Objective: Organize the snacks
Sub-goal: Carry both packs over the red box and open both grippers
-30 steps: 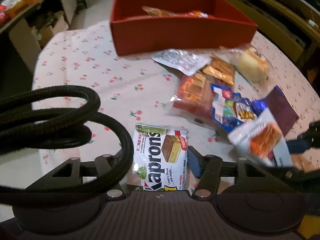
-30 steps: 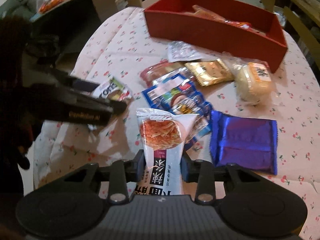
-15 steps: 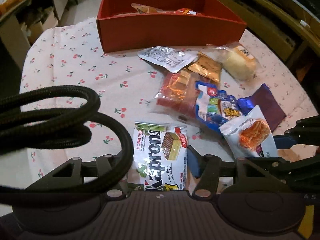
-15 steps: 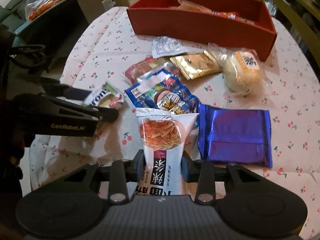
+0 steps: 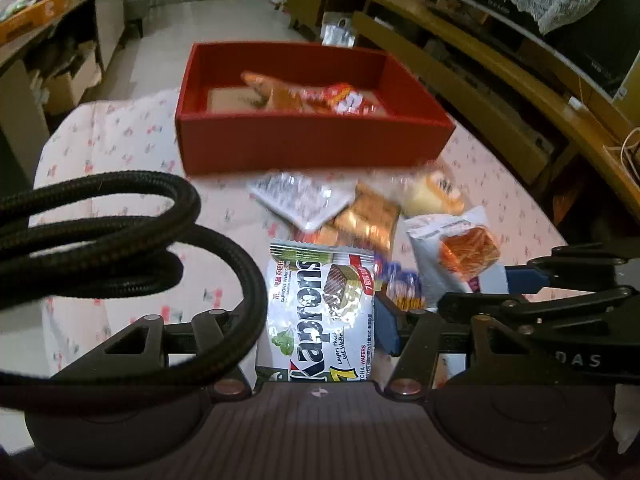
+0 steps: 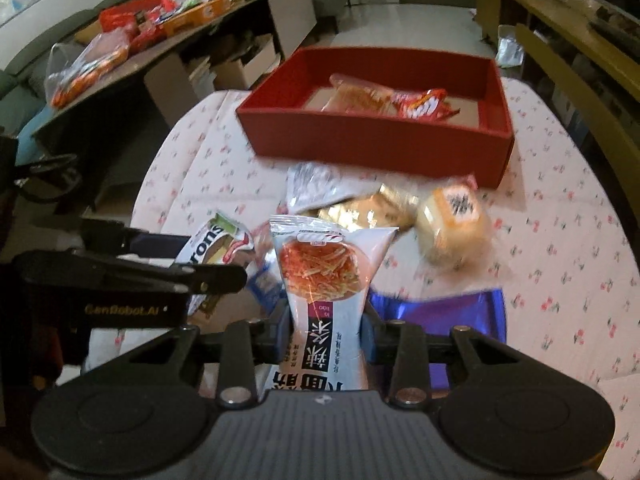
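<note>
White foil fills my near view: the left tool [image 5: 320, 320] pinches the Kaprons wafer pack [image 5: 320, 308] across its width, its jaws having just drawn in onto it, while the right tool [image 6: 326, 328] is pressed tight on the shredded-snack pouch [image 6: 326, 280], held upright between its pads. I judge both packs lifted clear of the table [image 6: 560, 240], so the step in hand is the carry to the red box [image 6: 376, 144].

Just beyond the right tool, at four o'clock in its view, lies the blue wrapper [image 6: 440, 308]; further out at one o'clock sit the gold packet [image 6: 372, 212] and the wrapped bun [image 6: 452, 224], blurred, with the silver sachet [image 6: 316, 184] at twelve. Farthest, at twelve o'clock, the box holds two orange snack bags [image 6: 384, 100]. Next, I'd say: bring both tools over its near wall, above bare floor, then spread the jaws.
</note>
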Available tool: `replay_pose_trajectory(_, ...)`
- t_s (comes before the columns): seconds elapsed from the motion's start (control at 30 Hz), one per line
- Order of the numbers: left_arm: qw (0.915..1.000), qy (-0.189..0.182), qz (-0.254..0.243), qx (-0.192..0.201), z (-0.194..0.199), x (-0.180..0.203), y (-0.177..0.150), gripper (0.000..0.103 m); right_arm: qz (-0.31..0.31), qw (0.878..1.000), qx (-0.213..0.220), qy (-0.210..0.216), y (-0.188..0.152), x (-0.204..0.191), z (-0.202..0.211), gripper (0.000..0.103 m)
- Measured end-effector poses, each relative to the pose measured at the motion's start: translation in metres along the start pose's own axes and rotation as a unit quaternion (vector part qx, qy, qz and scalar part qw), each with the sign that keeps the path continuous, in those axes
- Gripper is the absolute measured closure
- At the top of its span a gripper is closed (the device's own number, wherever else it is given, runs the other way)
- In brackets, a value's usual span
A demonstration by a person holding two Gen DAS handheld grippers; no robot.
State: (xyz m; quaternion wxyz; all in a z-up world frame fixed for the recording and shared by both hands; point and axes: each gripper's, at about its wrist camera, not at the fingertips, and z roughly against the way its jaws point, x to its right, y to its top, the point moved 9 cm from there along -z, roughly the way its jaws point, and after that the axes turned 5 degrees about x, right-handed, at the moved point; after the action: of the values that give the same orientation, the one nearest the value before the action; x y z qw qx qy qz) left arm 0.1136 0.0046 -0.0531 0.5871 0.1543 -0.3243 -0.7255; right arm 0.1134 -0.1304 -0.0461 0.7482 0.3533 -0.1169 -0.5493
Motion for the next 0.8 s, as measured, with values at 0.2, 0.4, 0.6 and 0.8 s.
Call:
replay_pose_trajectory(0.2, 0.9996, -0.002, 0.001, 0.027, -0.007, -0.001, 0.033, 0.038, -0.007, 1.0, 0.02, -0.001, 0.033, 0.005, -0.007, 0.059)
replay_pose_trajectory(0.4, 0.9992, 0.0, 0.003, 0.04, -0.017, -0.006, 0.058, 0.038, -0.016, 0.999, 0.039, -0.007, 0.062, 0.017, -0.015, 0.059)
replay_pose_trajectory(0.6, 0.9983, 0.005, -0.005, 0.057, -0.026, -0.006, 0.084, 0.039, -0.018, 0.998, 0.054, -0.018, 0.089, 0.03, -0.021, 0.059)
replay_pose_trajectory(0.8, 0.9966, 0.015, -0.012, 0.08, -0.036, -0.008, 0.114, 0.039, -0.013, 0.997, 0.072, -0.033, 0.122, 0.043, -0.029, 0.059)
